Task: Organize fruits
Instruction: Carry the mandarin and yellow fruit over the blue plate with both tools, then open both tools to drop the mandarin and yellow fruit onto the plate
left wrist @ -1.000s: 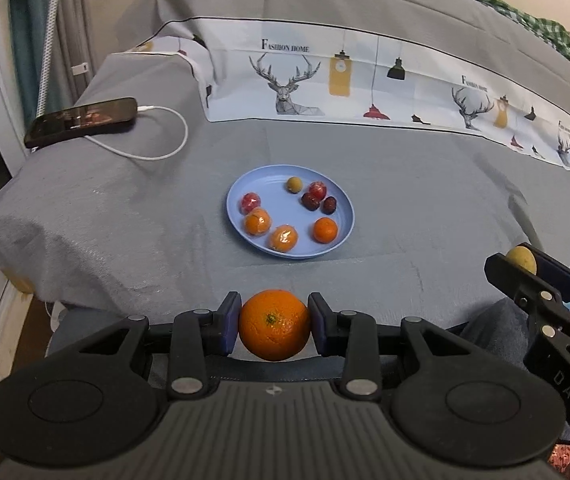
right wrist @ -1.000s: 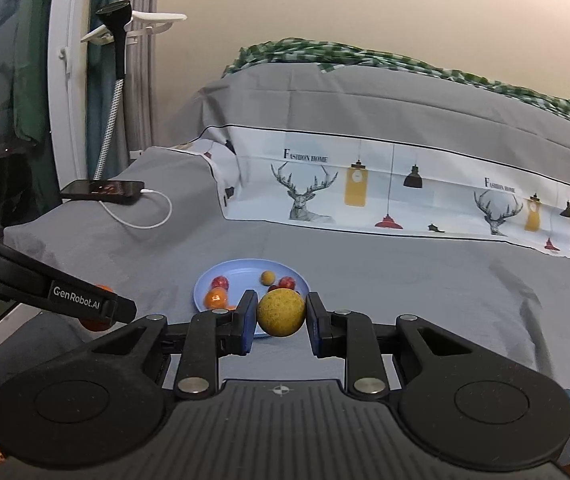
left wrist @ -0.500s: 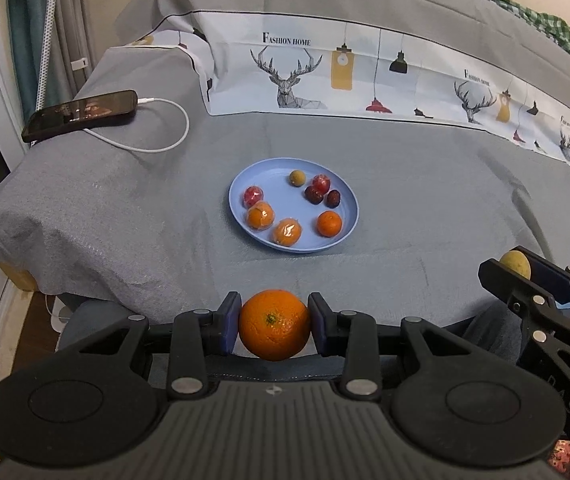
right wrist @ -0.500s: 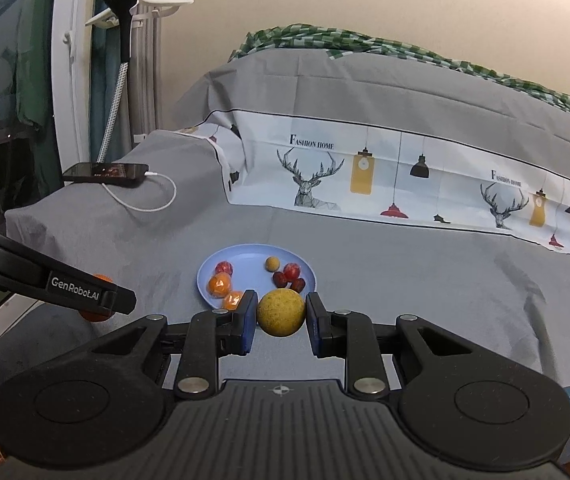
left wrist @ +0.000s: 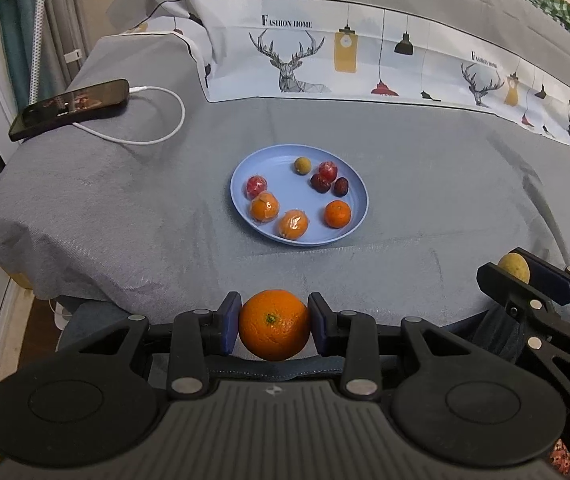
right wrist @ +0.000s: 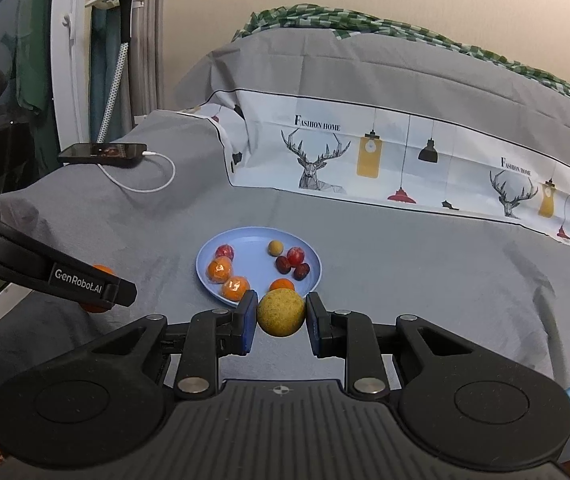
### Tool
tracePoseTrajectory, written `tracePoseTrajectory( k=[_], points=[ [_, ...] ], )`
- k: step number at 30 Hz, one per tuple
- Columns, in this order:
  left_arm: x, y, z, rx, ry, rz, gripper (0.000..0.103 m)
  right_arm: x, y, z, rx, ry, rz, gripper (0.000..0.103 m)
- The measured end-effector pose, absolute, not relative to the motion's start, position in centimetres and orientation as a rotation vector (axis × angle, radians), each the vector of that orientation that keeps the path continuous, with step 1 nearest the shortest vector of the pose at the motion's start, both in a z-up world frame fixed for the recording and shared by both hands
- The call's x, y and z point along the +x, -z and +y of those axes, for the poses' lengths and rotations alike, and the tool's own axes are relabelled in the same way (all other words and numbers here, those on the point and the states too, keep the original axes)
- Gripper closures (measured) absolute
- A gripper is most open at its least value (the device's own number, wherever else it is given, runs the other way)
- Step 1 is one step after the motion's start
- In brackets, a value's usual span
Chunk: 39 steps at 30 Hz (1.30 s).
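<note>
Left wrist view has my left tongs pinching a round, dimpled orange, stem scar facing the camera. Right wrist view has my right tongs pinching a round, speckled yellow-green fruit. Both fruits hang at the near edge of the grey bedspread. The shallow round blue plastic plate lies straight ahead of both tongs, already holding small oranges and red fruits. Its near rim looks nearer to my right tongs, I judge. Neither fruit has a long axis, so orientation hardly matters for placing.
</note>
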<state>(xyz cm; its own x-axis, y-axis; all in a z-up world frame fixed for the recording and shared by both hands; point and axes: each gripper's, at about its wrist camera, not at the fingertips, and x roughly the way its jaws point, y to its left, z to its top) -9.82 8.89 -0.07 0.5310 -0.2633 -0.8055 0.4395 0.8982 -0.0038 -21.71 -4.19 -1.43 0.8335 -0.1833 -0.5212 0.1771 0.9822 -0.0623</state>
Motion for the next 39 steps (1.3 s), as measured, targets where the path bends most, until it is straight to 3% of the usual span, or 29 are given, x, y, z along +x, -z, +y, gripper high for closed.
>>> tracePoseTrajectory(
  k=[21,39],
  points=[
    [-0.3,1.9,4.7,0.262,0.401,0.975,0.063,-12.7,4.4,-7.4,0.028,0.180,0.633,0.076],
    [9.3,7.7,-1.4,0.335,0.420,1.012,0.063,-2.0,9.8,-12.1,0.019,0.156,0.700,0.076]
  ],
)
